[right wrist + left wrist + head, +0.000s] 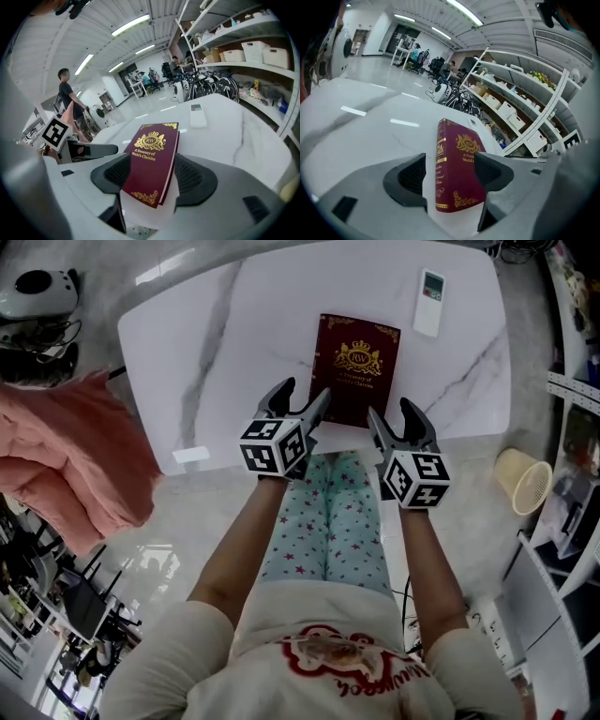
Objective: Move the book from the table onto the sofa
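A dark red book (356, 368) with gold print lies flat on the white marble table (244, 334), close to its near edge. My left gripper (305, 396) hovers open at the book's near left corner. My right gripper (392, 412) hovers open at its near right corner. Neither touches the book. In the left gripper view the book (457, 164) shows between the dark pads (410, 176), spine towards me, with a gap on each side. In the right gripper view the book (152, 159) lies ahead between the spread pads (194, 178), and the left gripper (89, 150) shows at the left.
A white remote control (428, 302) lies on the table beyond the book. A heap of pink fabric (66, 456) sits to the left of the table. A beige basket (525, 479) and white shelves (572, 390) stand at the right. A person (68, 96) stands in the background.
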`<action>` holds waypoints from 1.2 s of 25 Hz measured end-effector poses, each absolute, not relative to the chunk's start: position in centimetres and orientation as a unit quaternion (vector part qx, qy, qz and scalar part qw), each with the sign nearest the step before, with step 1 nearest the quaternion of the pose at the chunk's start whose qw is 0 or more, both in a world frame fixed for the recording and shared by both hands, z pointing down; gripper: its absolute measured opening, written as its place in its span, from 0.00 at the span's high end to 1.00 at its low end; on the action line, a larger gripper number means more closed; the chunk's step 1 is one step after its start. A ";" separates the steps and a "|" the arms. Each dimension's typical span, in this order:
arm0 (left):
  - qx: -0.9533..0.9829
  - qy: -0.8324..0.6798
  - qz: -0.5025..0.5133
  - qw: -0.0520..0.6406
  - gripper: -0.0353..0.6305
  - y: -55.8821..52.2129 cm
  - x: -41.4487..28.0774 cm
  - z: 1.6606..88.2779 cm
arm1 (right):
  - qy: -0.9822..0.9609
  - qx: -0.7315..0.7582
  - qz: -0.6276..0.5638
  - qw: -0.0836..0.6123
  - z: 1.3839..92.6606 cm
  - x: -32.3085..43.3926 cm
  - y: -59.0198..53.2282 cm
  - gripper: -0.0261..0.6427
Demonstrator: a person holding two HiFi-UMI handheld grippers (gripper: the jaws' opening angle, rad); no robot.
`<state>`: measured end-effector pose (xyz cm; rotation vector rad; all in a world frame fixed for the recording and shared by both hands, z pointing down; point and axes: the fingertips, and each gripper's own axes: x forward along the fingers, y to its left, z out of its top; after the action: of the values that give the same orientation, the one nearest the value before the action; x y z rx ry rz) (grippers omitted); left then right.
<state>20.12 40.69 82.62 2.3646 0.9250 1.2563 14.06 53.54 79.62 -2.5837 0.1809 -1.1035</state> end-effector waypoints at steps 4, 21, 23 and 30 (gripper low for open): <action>0.807 0.330 0.462 0.161 0.49 40.7 19.3 85.3 | 0.067 -0.895 -0.411 0.163 83.2 13.9 53.4 0.56; 0.766 0.406 0.463 0.184 0.49 43.4 16.6 87.1 | 0.076 -0.862 -0.400 0.301 86.3 13.3 53.0 0.64; 0.766 0.400 0.467 0.188 0.49 43.2 15.7 87.2 | 0.072 -0.862 -0.405 0.297 86.3 12.5 52.8 0.64; 0.759 0.377 0.495 0.191 0.49 40.9 10.4 87.3 | 0.075 -0.848 -0.431 0.299 86.3 7.1 50.5 0.64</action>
<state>10.37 40.93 87.25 2.1310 1.0587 1.3912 7.15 50.51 86.32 -2.2515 0.1990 -1.1455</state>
